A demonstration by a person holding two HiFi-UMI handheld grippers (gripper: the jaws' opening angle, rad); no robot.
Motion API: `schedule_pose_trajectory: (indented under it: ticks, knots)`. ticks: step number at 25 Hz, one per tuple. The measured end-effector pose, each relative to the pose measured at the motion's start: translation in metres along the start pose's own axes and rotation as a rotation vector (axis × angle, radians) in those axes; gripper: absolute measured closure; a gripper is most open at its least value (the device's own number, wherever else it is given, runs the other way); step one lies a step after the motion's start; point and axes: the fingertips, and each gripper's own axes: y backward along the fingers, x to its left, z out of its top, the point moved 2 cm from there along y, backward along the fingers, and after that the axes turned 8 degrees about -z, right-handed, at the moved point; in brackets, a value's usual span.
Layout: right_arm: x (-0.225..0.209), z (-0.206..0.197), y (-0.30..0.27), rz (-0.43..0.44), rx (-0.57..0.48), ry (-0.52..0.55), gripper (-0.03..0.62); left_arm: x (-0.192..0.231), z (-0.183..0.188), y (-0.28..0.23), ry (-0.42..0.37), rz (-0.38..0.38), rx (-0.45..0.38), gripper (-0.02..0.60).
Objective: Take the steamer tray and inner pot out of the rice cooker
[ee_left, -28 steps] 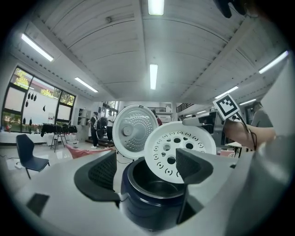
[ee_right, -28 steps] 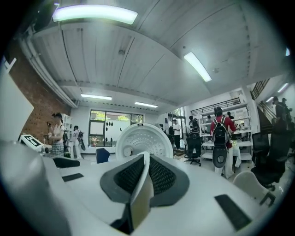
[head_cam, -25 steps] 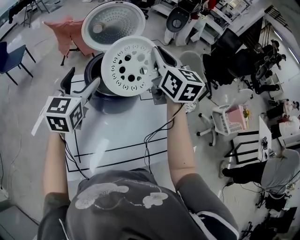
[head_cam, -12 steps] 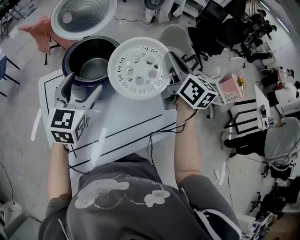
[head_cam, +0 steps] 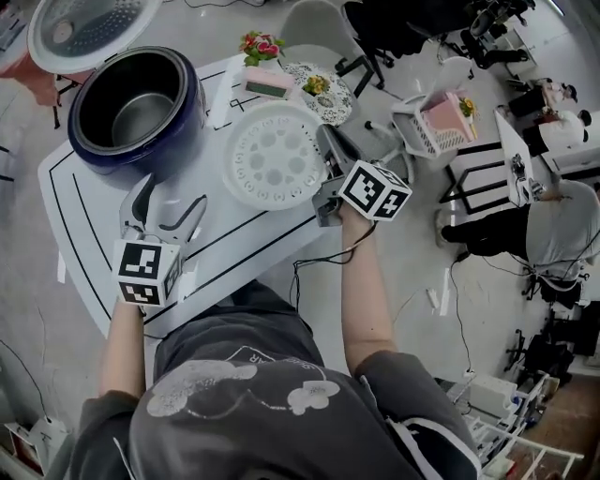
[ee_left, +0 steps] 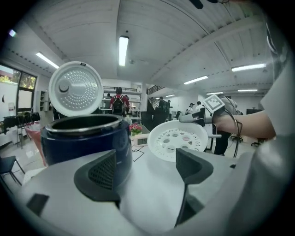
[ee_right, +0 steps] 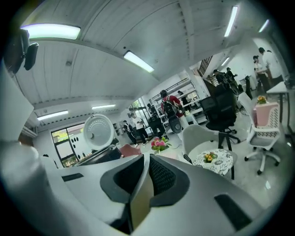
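Over the white table (head_cam: 246, 236), R of the rice cooker (head_cam: 192, 112): steamer tray (head_cam: 272, 155) now clear of the cooker. A sec ago it hung tilted right above the cooker mouth; since then it has swung off to the R and dropped, sitting low and roughly flat over the tabletop. Can't tell from head view whether it touches the table yet; left gripper view shows it a bit tilted, near edge low. Right gripper (head_cam: 328, 161) clenched on tray's R rim; its own view shows the pads pinching the thin edge, no gap. Left gripper (head_cam: 169, 202) has also come down, now in front of the cooker, jaws spread wide w/ nothing between them, just bare table ahead. Lid (head_cam: 84, 28) stands open behind the cooker. Inner pot (head_cam: 141, 114) still seated inside, dark wall and metal floor visible, untouched. Judgement: first half of task nearly done, tray only needs setting down and letting go. Pot is exposed now, nothing over it, so the next grab should go to its rim. Left gripper is free and near, prob. best placed for that; rim looks thin and slick, so grip may slip if taken one-sided.
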Motion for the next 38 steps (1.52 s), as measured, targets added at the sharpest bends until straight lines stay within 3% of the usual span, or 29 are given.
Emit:
schedule_pose_trajectory:
  ticks: [5,14,17,26,32,38]
  knots:
    - [-0.036,-0.050,-0.014,-0.017,0.060,-0.056,0.536,-0.014,-0.043,-0.033,0.014,-0.044,0.084,0.173]
    - [-0.057,-0.096,-0.040,0.010,0.100,-0.078,0.534,-0.017,-0.077,-0.057,0.058,-0.051,0.155,0.173]
    - [-0.064,-0.106,-0.043,-0.012,0.103,-0.032,0.536,-0.016,-0.078,-0.059,0.065,-0.042,0.156,0.173]
    - [-0.077,-0.135,-0.046,-0.134,0.246,0.158,0.530,-0.016,-0.078,-0.054,0.042,-0.037,0.164,0.174]
    - [-0.081,-0.153,-0.044,-0.153,0.359,0.184,0.523,-0.014,-0.063,-0.043,0.027,-0.022,0.135,0.173]
    - [-0.088,-0.158,-0.039,-0.152,0.378,0.203,0.491,-0.011,-0.051,-0.033,0.021,-0.013,0.109,0.173]
